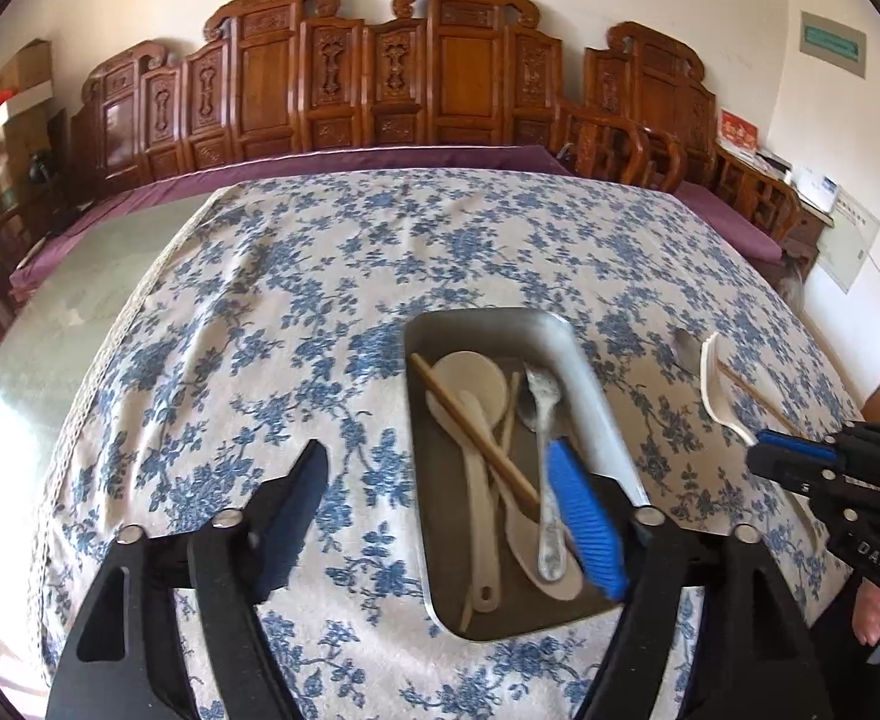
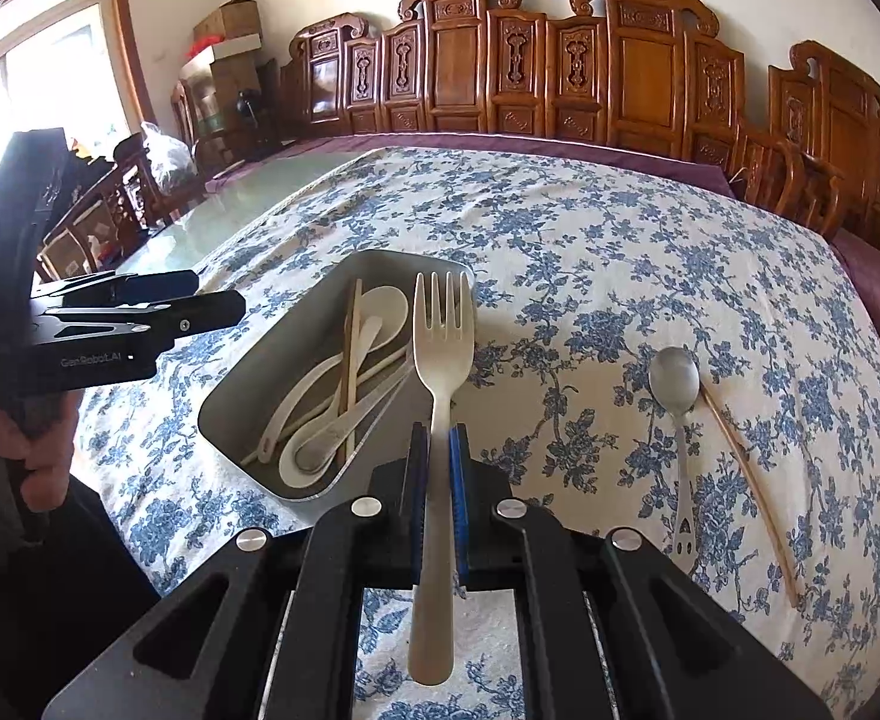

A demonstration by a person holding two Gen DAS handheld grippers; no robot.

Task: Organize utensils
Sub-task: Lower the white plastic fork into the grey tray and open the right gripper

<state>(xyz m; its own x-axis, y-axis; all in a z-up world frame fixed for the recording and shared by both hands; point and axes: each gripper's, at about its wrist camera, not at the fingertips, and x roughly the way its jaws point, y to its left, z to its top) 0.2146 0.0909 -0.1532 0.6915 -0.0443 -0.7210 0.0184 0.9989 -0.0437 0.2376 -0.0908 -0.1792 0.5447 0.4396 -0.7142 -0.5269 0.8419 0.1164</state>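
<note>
- The metal tray (image 2: 224,420) sits on the floral-clothed counter (image 2: 620,252) as the gathering spot, and it already holds white spoons (image 1: 470,384), a wooden chopstick (image 1: 476,429) lying across them and a patterned metal spoon (image 1: 545,468), so I'd say the sorting is well along.
- The right hand-held gripper (image 2: 437,462) is clenched on a pale fork (image 2: 440,354), blue pads pinching the stem, tines pointing to 12 o'clock over the tray's near corner. Gripped low on the stem like that, the head stays free to go in first.
- The left hand-held gripper (image 1: 440,510) has its jaws wide apart with nothing between them. One blue pad hangs above the tray's contents, and whether it touches anything I cannot tell.
- Still out on the cloth, at 3 o'clock from the tray: a steel spoon (image 2: 674,396) and a second chopstick (image 2: 752,480) just beside it, both lying loose.
- My guess is the fork goes in next, then those two.
</note>
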